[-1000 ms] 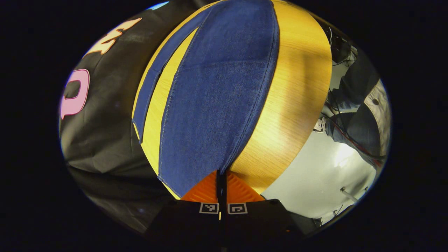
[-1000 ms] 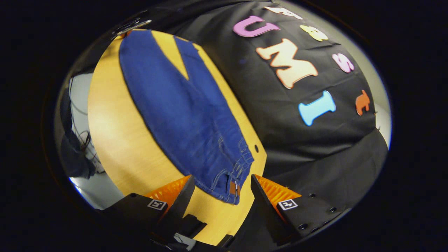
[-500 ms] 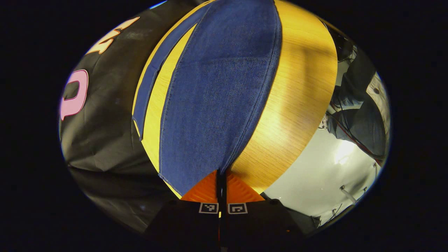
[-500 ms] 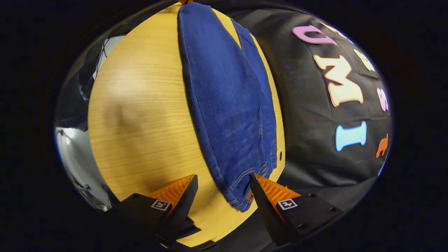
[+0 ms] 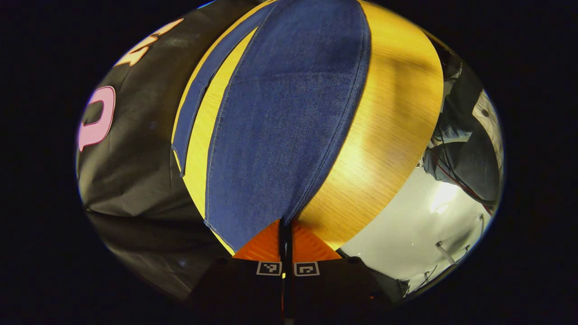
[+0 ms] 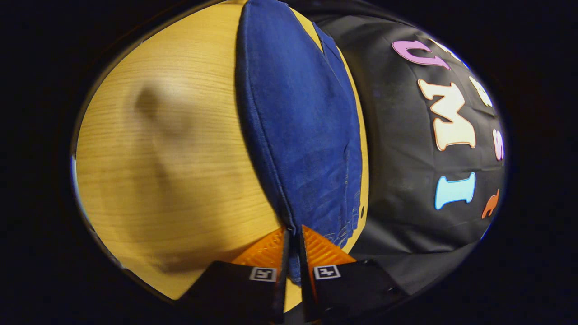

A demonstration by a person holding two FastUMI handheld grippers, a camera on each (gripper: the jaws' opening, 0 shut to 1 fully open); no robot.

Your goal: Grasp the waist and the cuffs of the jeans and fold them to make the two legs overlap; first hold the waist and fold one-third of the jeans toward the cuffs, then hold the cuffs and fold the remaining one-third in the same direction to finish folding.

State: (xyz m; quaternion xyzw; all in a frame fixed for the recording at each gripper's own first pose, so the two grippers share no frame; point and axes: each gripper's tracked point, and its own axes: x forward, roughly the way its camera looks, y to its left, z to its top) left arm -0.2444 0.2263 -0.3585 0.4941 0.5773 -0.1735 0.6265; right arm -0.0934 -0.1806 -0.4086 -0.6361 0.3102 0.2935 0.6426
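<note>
Blue jeans [image 5: 280,117] lie stretched lengthwise on a round wooden table [image 5: 384,135]. In the left gripper view the near leg's cuff corner runs into my left gripper [image 5: 285,225], which is shut on it. The second leg [image 5: 194,104] lies apart to the left, with a strip of table between. In the right gripper view the jeans [image 6: 302,122] run away from the waist end, and my right gripper [image 6: 294,234] is shut on the waist's near corner, denim pinched between the fingers.
The black booth cloth [image 6: 406,135] hangs close behind the table's far edge. In the left gripper view a person's legs [image 5: 465,153] stand on the pale floor [image 5: 406,234] beside the table, with cables near them.
My right gripper came in over the waist corner and went from open to shut on it. The left gripper stayed shut on the cuff, barely moving.
</note>
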